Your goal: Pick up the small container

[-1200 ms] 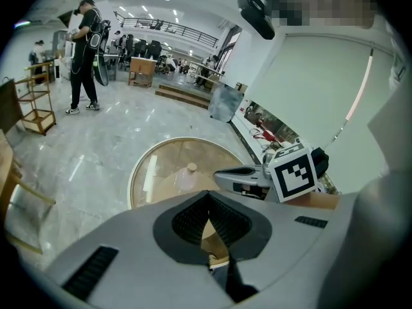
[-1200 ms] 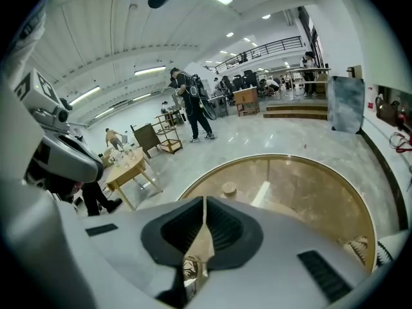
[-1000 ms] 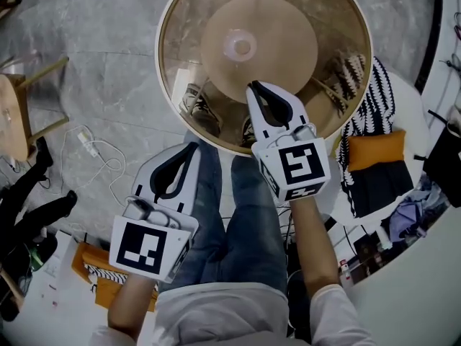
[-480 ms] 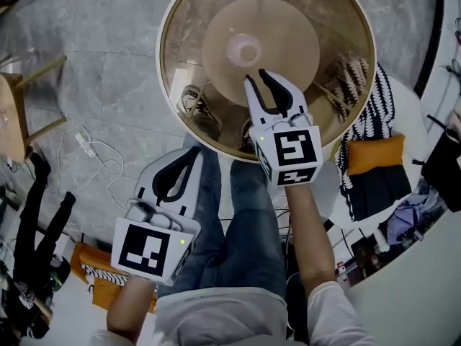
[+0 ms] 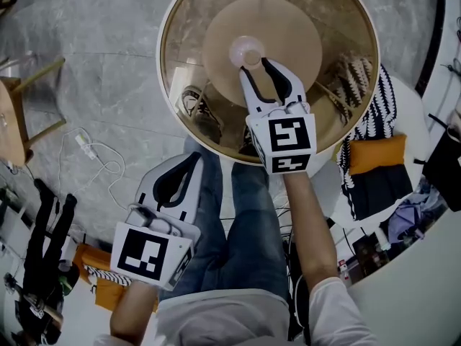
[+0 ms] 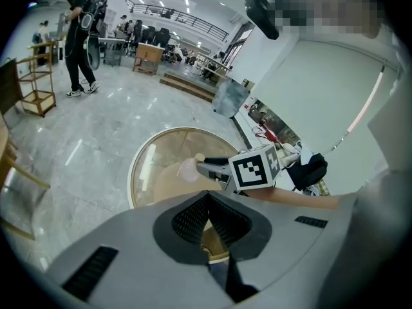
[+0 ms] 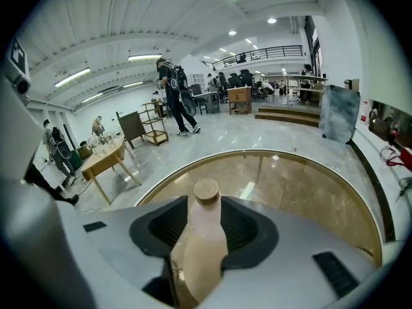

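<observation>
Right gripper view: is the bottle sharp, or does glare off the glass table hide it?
Right gripper view: bottle sharp and close; fisheye bends the glass table rim; only small light glints. Head view: bottle a pale, washed-out blob.

Open office hall, marble floor [image 7: 283, 129], desks [image 7: 239, 98], mezzanine [image 7: 270, 51]
</observation>
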